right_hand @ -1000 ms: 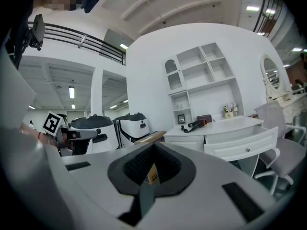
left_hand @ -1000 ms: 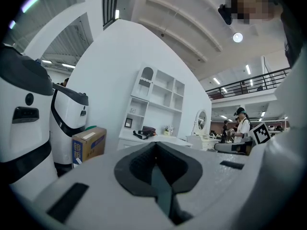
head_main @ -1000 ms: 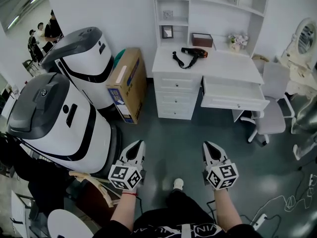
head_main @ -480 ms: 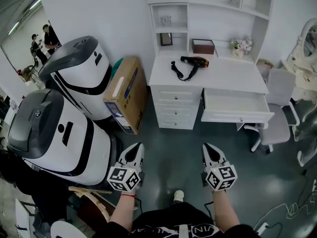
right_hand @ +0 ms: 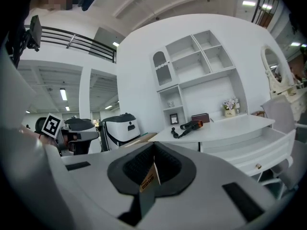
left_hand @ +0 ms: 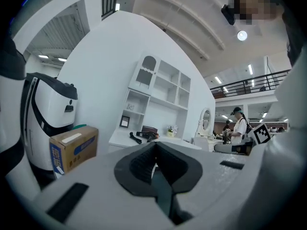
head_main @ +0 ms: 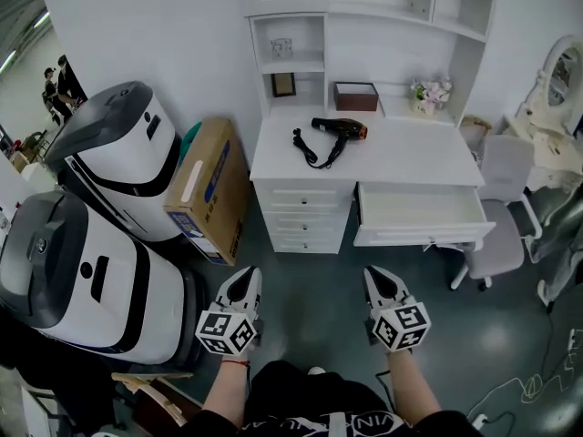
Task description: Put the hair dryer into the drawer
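A black hair dryer with an orange nozzle ring lies on the white desk, its black cord coiled to its left. Below the desktop's right half a white drawer stands pulled out, with nothing seen inside. My left gripper and right gripper hang side by side over the dark floor, well short of the desk, both shut with nothing held. The hair dryer looks small and far in the left gripper view; in the right gripper view the hair dryer lies above the drawer.
A cardboard box leans left of the desk, beside two big white and grey machines. A white chair stands right of the drawer. On the desk's back edge sit a brown box and a flower pot. Cables trail on the floor.
The desk, the drawer and the hair dryer have come nearer and shifted left in the head view as I walk toward them. Both grippers keep their place and stay shut.
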The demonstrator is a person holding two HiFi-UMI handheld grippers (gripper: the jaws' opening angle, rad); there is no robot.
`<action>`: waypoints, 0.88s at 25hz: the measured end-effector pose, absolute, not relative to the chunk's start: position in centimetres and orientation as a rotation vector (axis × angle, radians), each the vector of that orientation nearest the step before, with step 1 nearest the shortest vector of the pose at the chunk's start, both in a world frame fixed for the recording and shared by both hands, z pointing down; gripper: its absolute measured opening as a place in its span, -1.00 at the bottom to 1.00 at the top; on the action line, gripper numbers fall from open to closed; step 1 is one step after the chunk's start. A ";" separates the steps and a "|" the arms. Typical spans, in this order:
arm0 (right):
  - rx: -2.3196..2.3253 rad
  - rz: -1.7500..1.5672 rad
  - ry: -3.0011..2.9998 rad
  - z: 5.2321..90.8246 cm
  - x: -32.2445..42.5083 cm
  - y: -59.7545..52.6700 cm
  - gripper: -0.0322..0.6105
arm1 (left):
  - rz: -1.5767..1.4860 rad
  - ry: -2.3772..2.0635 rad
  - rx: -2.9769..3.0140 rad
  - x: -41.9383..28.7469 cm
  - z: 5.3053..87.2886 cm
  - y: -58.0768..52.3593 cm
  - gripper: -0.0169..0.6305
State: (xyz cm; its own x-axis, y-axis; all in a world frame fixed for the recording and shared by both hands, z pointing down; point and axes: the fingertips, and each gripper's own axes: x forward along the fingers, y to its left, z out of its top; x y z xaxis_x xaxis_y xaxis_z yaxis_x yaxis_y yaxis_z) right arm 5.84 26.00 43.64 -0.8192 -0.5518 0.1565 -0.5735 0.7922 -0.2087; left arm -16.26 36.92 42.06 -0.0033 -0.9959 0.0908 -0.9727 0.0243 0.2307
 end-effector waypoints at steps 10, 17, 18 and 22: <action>0.937 0.390 -2.852 45.2 3.0 20.7 -0.89 | -0.160 -2.018 2.068 -19.5 43.6 29.9 -0.93; 0.972 0.393 -2.829 44.9 -1.9 14.3 -0.89 | -0.161 -1.951 2.130 -23.7 43.3 22.2 -0.93; 0.975 0.394 -2.825 44.8 -2.6 13.4 -0.89 | -0.154 -1.938 2.138 -24.2 43.2 21.0 -0.93; 1.002 0.414 -2.805 44.7 -5.3 9.8 -0.89 | -0.133 -1.888 2.173 -26.3 43.0 16.8 -0.93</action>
